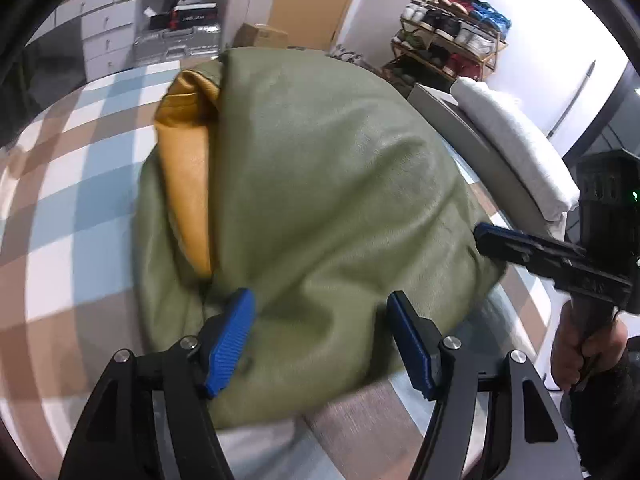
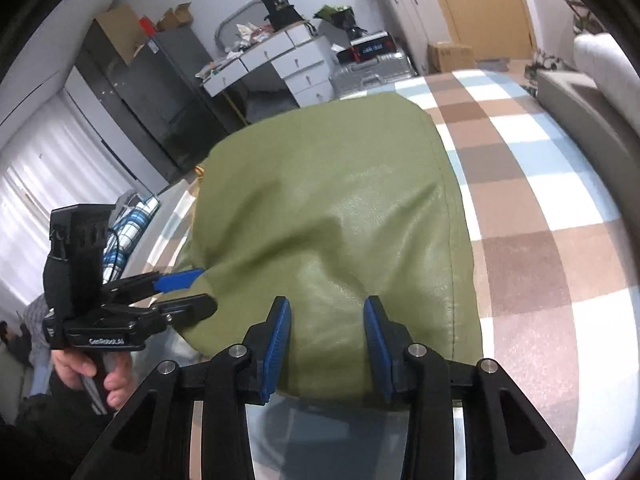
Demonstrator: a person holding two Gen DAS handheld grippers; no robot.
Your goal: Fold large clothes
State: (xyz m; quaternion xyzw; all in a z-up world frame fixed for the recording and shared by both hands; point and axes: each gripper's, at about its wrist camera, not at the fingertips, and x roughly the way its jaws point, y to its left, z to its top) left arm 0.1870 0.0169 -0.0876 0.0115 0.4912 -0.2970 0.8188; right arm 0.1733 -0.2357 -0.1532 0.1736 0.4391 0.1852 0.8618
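green jacket (image 1: pixel 320 200) lies folded on checked bedspread (image 1: pixel 72 208). left gripper (image 1: pixel 320 336) fingers apart over its near edge; only this view shows mustard lining (image 1: pixel 188 184). right gripper (image 2: pixel 326 344) fingers apart, likewise.

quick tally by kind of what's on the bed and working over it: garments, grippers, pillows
Garments: 1, the olive green jacket with a mustard yellow lining
Grippers: 2, the left gripper and the right gripper, both open over the jacket
Pillows: 1, the white pillow beside the checked bedsheet
Total: 4
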